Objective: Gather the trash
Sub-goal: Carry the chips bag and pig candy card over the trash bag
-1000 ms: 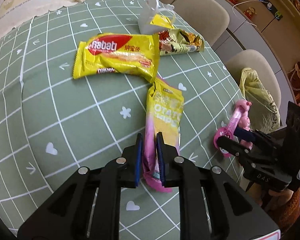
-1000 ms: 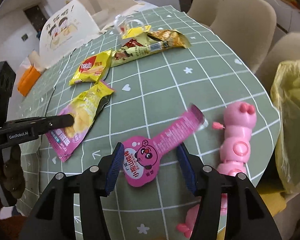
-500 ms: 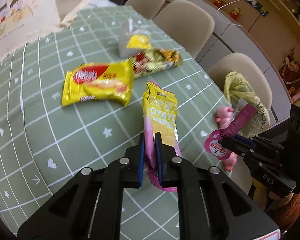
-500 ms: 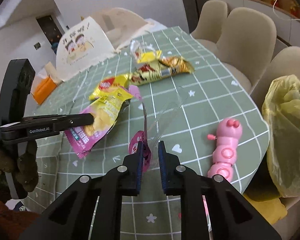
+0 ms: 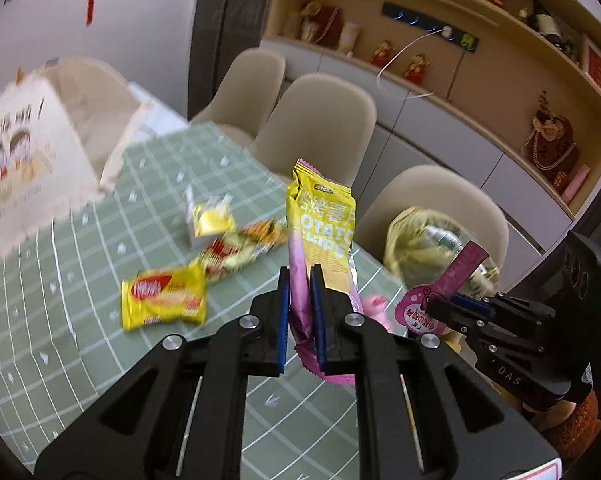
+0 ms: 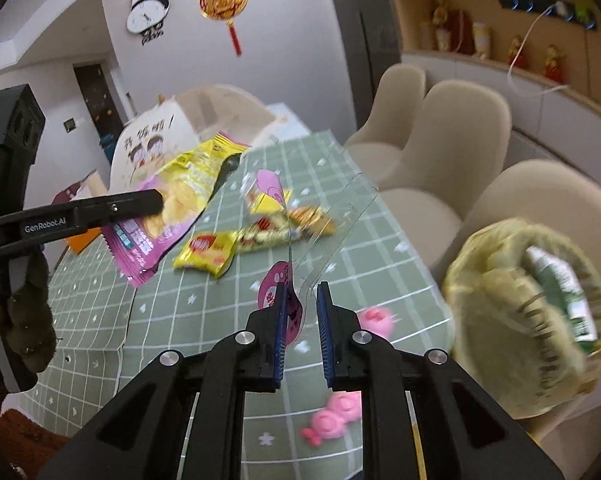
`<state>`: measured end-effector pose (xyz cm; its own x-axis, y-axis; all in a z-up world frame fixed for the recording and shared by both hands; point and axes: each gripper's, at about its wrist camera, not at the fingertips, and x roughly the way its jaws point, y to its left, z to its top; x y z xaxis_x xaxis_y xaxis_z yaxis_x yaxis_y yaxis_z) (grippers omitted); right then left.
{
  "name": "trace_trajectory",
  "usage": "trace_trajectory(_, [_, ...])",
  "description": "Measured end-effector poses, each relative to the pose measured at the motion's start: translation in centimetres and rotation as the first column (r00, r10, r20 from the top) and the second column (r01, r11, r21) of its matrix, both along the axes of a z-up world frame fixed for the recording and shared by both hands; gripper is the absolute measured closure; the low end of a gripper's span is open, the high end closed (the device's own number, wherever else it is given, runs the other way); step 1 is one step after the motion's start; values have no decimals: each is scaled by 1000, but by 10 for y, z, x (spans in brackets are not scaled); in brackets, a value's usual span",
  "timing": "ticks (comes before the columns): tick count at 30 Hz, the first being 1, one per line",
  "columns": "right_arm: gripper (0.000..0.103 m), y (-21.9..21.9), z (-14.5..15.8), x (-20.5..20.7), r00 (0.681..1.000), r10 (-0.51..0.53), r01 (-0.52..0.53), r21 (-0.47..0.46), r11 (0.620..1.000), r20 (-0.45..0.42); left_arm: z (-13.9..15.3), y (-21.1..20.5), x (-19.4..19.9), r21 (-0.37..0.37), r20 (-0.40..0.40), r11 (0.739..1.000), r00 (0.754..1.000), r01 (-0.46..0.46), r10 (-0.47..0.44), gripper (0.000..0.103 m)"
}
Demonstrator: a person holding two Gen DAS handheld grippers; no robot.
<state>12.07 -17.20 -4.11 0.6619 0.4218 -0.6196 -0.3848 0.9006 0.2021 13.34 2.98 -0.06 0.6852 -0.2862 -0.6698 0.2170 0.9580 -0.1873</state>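
Left gripper (image 5: 299, 300) clamped on chips bag (image 5: 322, 232), right gripper (image 6: 301, 312) pinching pink toy wrapper (image 6: 280, 300), both above table (image 6: 180, 320); yellow trash bag (image 6: 520, 320) on right

A green grid-patterned tablecloth (image 5: 100, 360) covers the table. On it lie a yellow Nabati wafer packet (image 5: 162, 300), a crumpled snack wrapper (image 5: 240, 246) at its 1 o'clock, and a small clear bag (image 5: 208, 220); a pink toy (image 6: 334, 420) sits near the edge.

Left gripper (image 5: 299, 312): raised, fingers clamped on a chip bag (image 5: 320, 236). Right gripper (image 6: 302, 320): raised alongside, fingers pinching a pink wrapper (image 6: 290, 312).
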Motion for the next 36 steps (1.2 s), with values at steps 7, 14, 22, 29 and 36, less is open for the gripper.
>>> trace_trajectory(7, [88,-51,30,-10,992,-89,93,-38,995,92,34,-56,-5,11,91,999,995,37,-38,93])
trace_trajectory(14, [88,-119,48,-20,965,-228,235,-43,971,127,40,-119,-11,18,102,986,981,165,-166,93])
trace_trajectory(22, [88,-176,46,-18,934,-340,347,-56,936,108,35,-169,3,17,84,967,964,253,-254,93])
trace_trajectory(29, [88,-209,41,-7,913,-402,406,-69,911,72,21,-209,29,-6,43,951,950,310,-310,93])
trace_trajectory(36, [88,-232,29,15,899,-437,438,-109,892,34,-5,-251,65,-45,-30,932,932,359,-360,93])
